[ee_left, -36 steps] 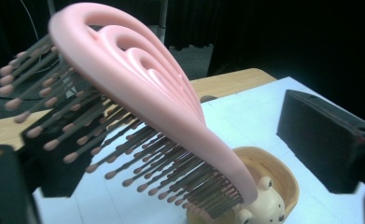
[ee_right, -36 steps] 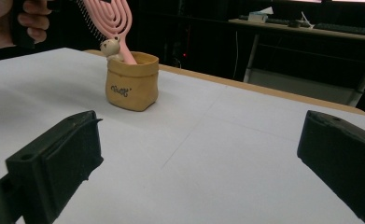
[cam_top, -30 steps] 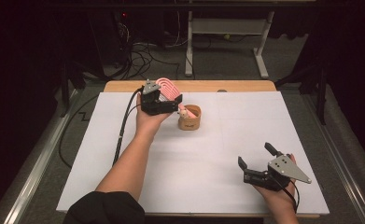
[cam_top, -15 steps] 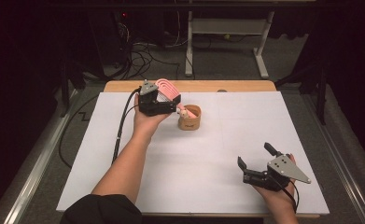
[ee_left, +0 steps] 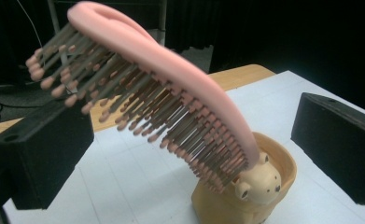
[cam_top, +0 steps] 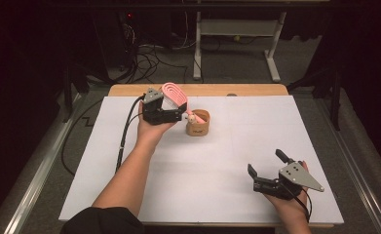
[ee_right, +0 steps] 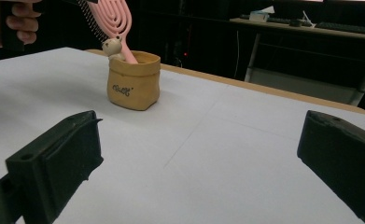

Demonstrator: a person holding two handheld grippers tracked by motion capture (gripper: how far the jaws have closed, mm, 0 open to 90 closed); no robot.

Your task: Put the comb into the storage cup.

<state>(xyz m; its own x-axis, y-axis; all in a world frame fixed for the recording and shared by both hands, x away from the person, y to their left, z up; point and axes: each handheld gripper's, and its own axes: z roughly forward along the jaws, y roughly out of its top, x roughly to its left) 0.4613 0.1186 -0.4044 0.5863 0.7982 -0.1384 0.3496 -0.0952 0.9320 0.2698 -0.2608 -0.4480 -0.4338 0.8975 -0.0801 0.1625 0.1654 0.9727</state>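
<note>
Both jaws of the left tool [ee_left: 189, 154] stand apart, flanking the hairbrush [ee_left: 171, 93] in the holder [ee_left: 273, 186]

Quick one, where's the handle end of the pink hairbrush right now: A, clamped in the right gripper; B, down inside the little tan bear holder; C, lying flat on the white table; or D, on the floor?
B: the pink hairbrush leans with its handle down inside the tan bear holder; the left gripper beside it is open.
</note>
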